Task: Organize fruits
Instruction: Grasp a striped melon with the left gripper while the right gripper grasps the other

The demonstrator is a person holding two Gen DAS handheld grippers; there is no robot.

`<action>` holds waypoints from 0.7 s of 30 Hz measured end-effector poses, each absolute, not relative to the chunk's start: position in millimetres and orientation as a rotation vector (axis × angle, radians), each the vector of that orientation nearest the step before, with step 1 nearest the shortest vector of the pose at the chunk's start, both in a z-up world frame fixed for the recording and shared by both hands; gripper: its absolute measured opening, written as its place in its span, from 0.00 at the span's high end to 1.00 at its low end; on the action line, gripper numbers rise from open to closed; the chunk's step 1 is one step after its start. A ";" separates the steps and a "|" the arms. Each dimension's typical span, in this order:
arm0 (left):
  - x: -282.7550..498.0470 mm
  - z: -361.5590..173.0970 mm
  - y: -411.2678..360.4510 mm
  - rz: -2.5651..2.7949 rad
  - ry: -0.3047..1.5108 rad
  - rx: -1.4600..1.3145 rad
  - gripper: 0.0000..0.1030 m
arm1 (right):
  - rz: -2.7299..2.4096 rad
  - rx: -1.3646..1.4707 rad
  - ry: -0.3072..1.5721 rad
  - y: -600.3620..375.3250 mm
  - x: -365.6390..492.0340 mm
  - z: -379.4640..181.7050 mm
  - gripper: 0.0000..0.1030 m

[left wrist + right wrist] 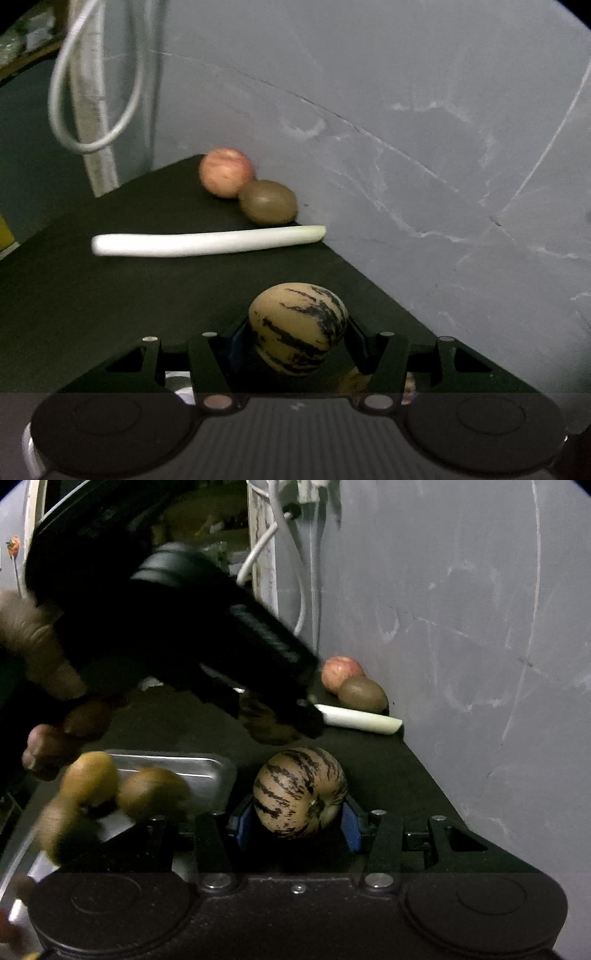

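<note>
My left claw (297,332) pinches one striped melon (298,326) above the table (110,295); my right claw (299,823) grips another melon (300,792) across its belly between blue pads (351,825), just right of the steel tray (207,766) holding brown fruit (151,792). I judge the skins smooth, firm, bruisable, so hold at the widest part, gently. Apple (226,171), kiwi (267,202) and leek (207,242) wait by the wall

A round tan fruit with dark stripes (300,792) sits between two blue pads. Another striped fruit (298,326) is held too. By the wall, a pink apple (226,172) touches a brown kiwi (268,202). Blurry brown fruits (122,786) lie in a metal tray (207,766).
</note>
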State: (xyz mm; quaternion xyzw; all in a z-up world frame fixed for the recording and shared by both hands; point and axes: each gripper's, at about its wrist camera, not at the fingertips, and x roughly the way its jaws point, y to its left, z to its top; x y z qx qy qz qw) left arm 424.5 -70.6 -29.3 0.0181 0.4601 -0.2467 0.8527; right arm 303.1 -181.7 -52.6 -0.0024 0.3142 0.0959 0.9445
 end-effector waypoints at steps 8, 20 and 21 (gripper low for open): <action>369.3 -2.6 -14.0 -0.460 0.924 -0.014 0.43 | 0.220 0.005 0.610 -164.5 262.9 -26.7 0.52; 266.8 5.7 50.4 -0.378 0.883 -0.125 0.43 | 0.306 -0.011 0.608 -133.4 184.3 -4.4 0.52; 256.2 4.2 54.8 -0.369 0.882 -0.134 0.43 | 0.315 -0.015 0.609 -131.7 178.8 -4.4 0.52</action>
